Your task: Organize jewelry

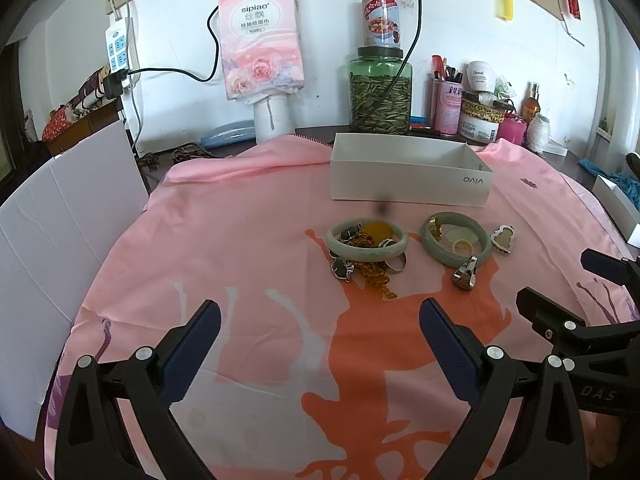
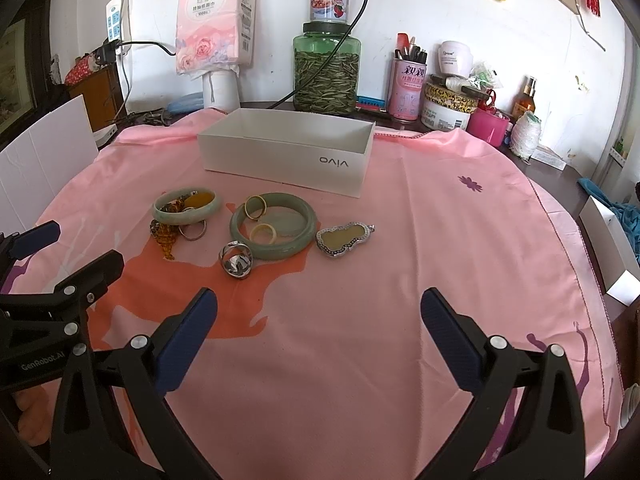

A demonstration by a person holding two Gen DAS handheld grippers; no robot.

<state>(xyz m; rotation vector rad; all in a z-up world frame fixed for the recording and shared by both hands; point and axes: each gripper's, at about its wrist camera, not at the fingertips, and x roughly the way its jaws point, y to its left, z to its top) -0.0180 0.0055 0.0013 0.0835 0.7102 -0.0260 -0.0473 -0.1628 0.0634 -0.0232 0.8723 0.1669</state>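
Jewelry lies on a pink cloth (image 1: 248, 240) in front of an open, empty white box (image 1: 408, 180), which also shows in the right wrist view (image 2: 280, 160). A jade bangle (image 1: 366, 254) rests on an amber chain (image 1: 376, 276) and rings. A second jade bangle (image 1: 430, 246) (image 2: 276, 252) encloses small rings. A silver ring (image 1: 466, 274) (image 2: 236, 262) and a gourd pendant (image 1: 503, 238) (image 2: 344, 239) lie beside it. My left gripper (image 1: 320, 344) is open and empty, short of the pile. My right gripper (image 2: 320, 340) is open and empty, right of the pile.
A green glass jar (image 1: 380, 92) with a tin can on top, a tissue pack (image 1: 260, 36), cosmetic jars and bottles (image 1: 480, 116) line the wall behind the box. A white board (image 1: 68, 248) stands at the left. A white box (image 2: 608, 240) sits at the right table edge.
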